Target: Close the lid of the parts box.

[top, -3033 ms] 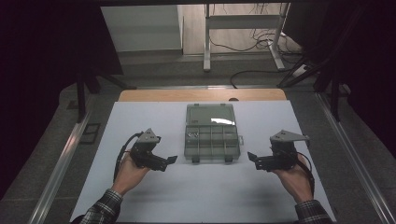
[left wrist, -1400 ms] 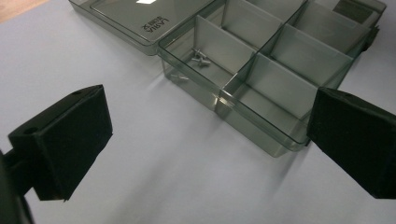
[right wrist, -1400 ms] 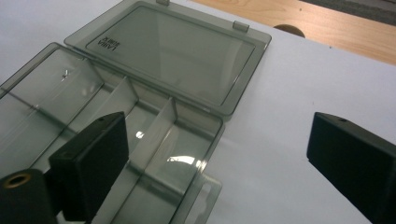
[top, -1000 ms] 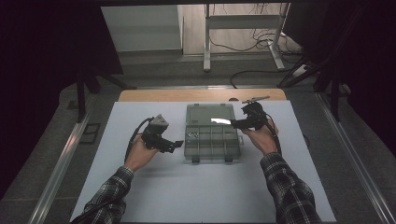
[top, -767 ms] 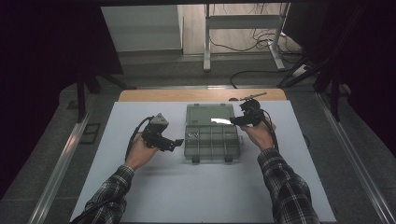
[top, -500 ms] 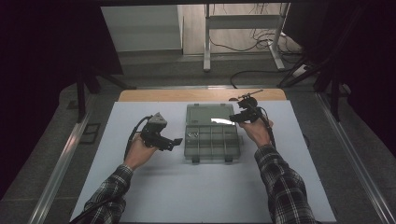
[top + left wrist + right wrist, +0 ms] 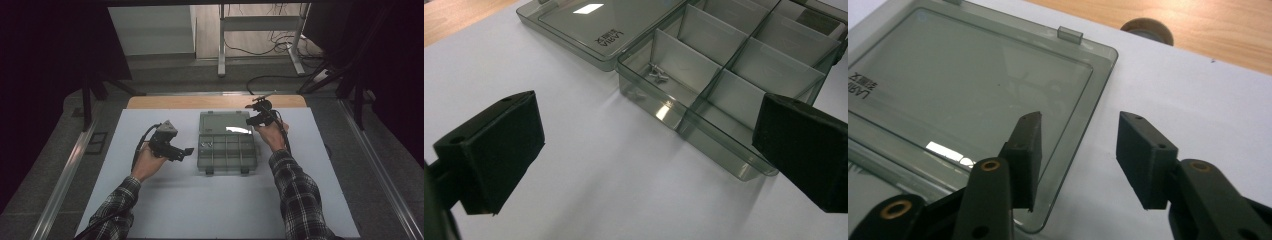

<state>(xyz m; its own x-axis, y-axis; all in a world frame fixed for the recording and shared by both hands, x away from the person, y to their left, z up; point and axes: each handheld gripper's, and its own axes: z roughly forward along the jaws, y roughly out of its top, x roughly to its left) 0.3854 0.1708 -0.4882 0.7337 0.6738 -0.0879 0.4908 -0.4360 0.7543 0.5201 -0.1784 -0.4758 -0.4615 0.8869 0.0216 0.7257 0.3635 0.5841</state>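
A clear grey organiser box point(image 7: 227, 152) lies open on the white mat, its lid point(image 7: 225, 121) flat behind it. Small screws point(image 7: 658, 75) sit in one corner compartment of the box point(image 7: 734, 65). My left gripper point(image 7: 187, 151) hovers just left of the box, open and empty; its jaws point(image 7: 644, 155) frame the box's near corner. My right gripper point(image 7: 249, 121) is at the lid's right edge. Its jaws have just been closing and stand apart point(image 7: 1080, 150), one over the lid point(image 7: 963, 85), one over the mat, with the lid's edge between them and not gripped.
The white mat point(image 7: 220, 200) covers the table, with a strip of bare wood point(image 7: 215, 102) behind it. A round plug point(image 7: 1147, 30) sits in the wood near the lid's corner. A metal frame and cables point(image 7: 260, 45) stand on the floor beyond.
Three seconds ago both hands were near the front corners; they have come in to the box. Over the last second the right gripper has slid left and down onto the lid's edge; the left kept still.
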